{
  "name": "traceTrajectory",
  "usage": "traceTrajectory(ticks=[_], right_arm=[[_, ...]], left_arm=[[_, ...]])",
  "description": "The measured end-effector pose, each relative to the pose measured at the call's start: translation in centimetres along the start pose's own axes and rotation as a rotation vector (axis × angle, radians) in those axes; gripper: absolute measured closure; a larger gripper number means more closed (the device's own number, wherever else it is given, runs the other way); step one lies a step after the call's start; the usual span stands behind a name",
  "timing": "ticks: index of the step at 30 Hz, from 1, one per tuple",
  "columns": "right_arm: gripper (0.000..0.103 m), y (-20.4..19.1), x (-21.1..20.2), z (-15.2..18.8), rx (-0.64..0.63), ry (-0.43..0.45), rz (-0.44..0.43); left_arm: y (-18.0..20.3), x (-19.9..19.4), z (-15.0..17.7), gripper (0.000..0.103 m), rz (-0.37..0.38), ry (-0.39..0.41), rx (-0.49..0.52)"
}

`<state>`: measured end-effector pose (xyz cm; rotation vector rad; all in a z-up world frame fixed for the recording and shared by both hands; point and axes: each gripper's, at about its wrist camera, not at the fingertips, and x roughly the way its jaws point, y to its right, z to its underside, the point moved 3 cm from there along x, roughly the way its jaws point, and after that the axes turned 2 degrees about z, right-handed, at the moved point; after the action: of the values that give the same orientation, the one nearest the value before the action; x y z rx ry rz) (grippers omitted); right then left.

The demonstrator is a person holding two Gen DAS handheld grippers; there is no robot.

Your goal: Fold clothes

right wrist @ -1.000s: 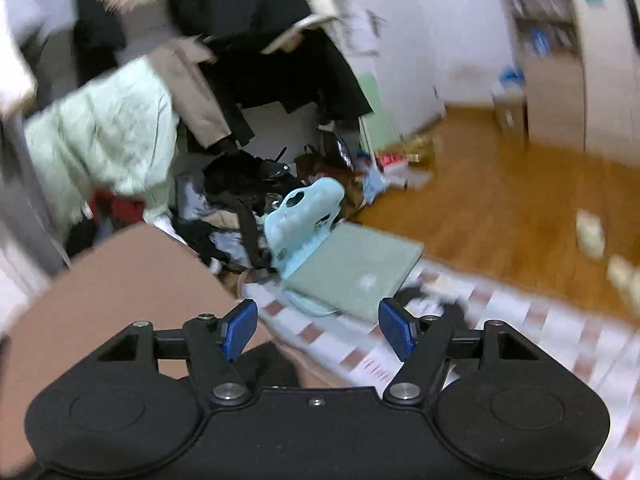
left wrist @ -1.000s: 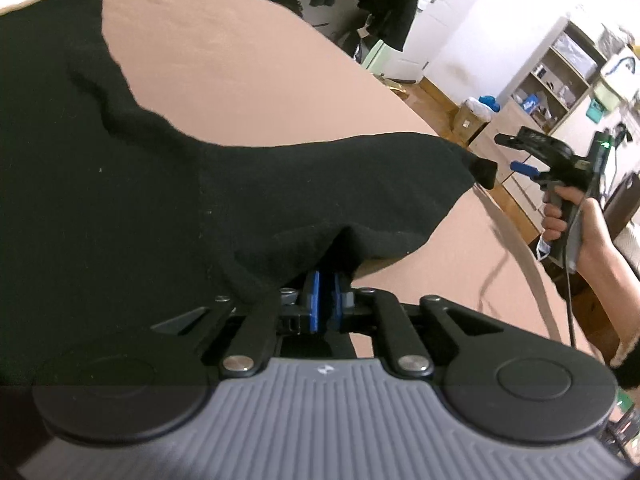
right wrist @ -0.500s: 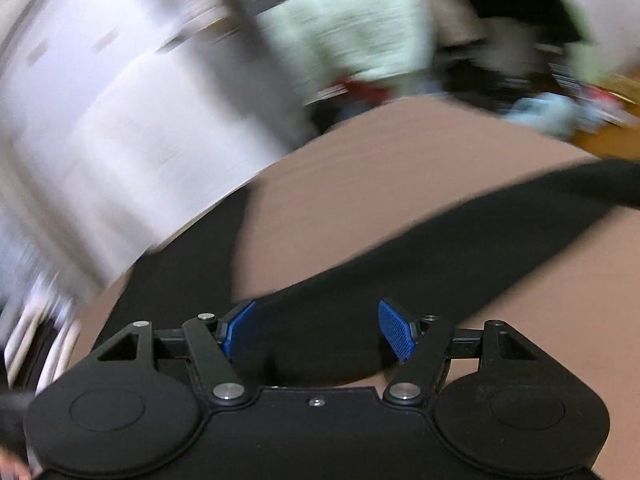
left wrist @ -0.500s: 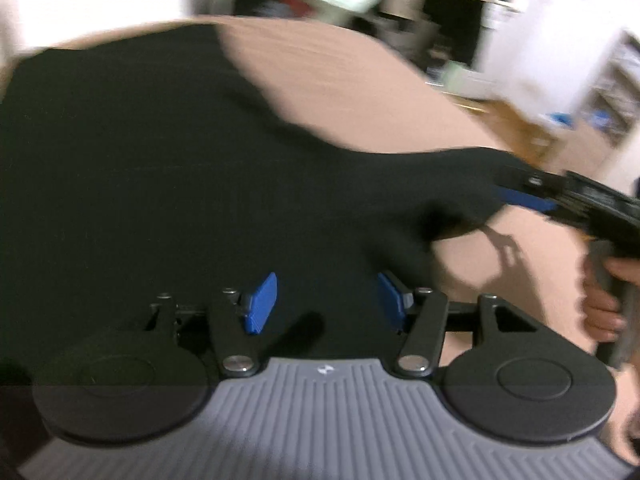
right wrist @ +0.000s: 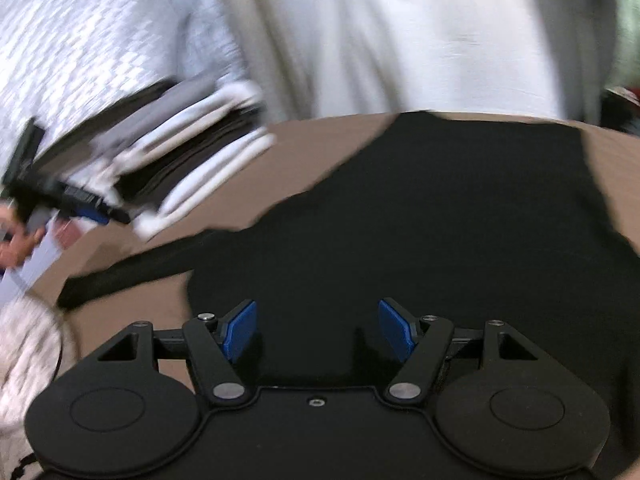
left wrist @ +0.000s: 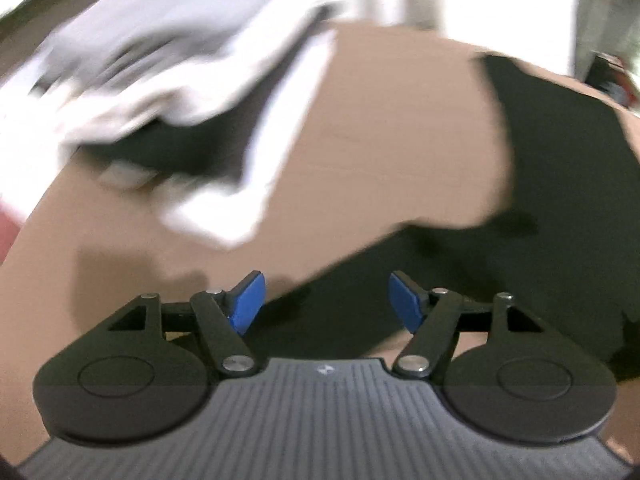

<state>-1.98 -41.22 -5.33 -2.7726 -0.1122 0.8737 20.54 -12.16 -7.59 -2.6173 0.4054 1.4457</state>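
A black garment (right wrist: pixel 420 216) lies spread on the brown table (right wrist: pixel 328 136). One sleeve (right wrist: pixel 132 268) stretches out to the left. In the left wrist view the garment (left wrist: pixel 560 184) fills the right side and runs under my left gripper (left wrist: pixel 325 304), which is open and empty above the sleeve edge. My right gripper (right wrist: pixel 318 332) is open and empty just above the garment's body. The left gripper also shows in the right wrist view (right wrist: pixel 80 204), at the far left, held in a hand.
A stack of folded white, grey and dark clothes (right wrist: pixel 188 160) sits at the table's left side; it also shows, blurred, in the left wrist view (left wrist: pixel 168 92). Pale curtains or hung fabric (right wrist: pixel 400 32) stand behind the table.
My left gripper let go of the black garment, opened and swung left toward the folded stack. My right gripper swung from the room onto the garment. Both views are motion-blurred.
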Motion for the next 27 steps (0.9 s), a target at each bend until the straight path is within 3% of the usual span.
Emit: traceTrajectory(ticks=[3,6,10,13,15,19,20,22,23,24,25,26,27], right_arm=[[0.029,-4.2,2.3,-0.1,-0.127,-0.042,-0.054],[0.029,-7.8,4.8,0.5,-0.249,-0.1,-0.062],[0.029,-11.1,7.5,1.0,-0.394,-0.123,-0.054],[0.029,-12.8,9.2,0.8,-0.469,-0.122,-0.031],[0.029,-13.1,10.3,0.7,-0.494,-0.131,-0.007],[0.028,-12.9,12.0,0.3,-0.495,-0.14,0.047],[0.028,-12.7,12.3,0.2,-0.485,-0.14,0.048],[0.028,-12.5,12.9,0.0,-0.464,-0.139,0.05],[0.028,-12.5,13.0,-0.1,-0.46,-0.123,0.054],[0.03,-12.5,13.3,-0.2,-0.458,-0.108,0.055],[0.046,-12.8,13.7,-0.3,-0.46,-0.095,0.054],[0.076,-12.7,13.8,-0.5,-0.462,-0.085,0.06],[0.09,-12.6,13.8,-0.6,-0.452,-0.082,0.066]], left_arm=[[-6.4,1.0,1.4,0.035,-0.016,-0.057,-0.122],[-9.5,0.5,2.9,0.035,0.062,0.019,-0.12],[-11.6,0.4,4.7,0.033,0.119,0.078,-0.058],[-12.1,1.7,5.1,0.03,0.19,0.035,-0.035],[-11.8,2.7,5.8,0.023,0.238,-0.008,-0.023],[-10.4,5.5,6.1,0.011,0.183,-0.063,0.076],[-9.9,6.0,5.9,0.003,0.159,-0.053,0.105],[-9.3,6.7,5.8,0.002,0.124,-0.027,0.121],[-9.0,6.8,5.7,0.016,0.111,-0.016,0.123],[-8.7,6.8,5.6,0.044,0.103,-0.008,0.125],[-8.4,6.6,5.4,0.066,0.094,0.004,0.136],[-7.9,5.9,5.0,0.099,0.085,0.022,0.161],[-7.4,5.2,4.7,0.1,0.075,0.04,0.187]])
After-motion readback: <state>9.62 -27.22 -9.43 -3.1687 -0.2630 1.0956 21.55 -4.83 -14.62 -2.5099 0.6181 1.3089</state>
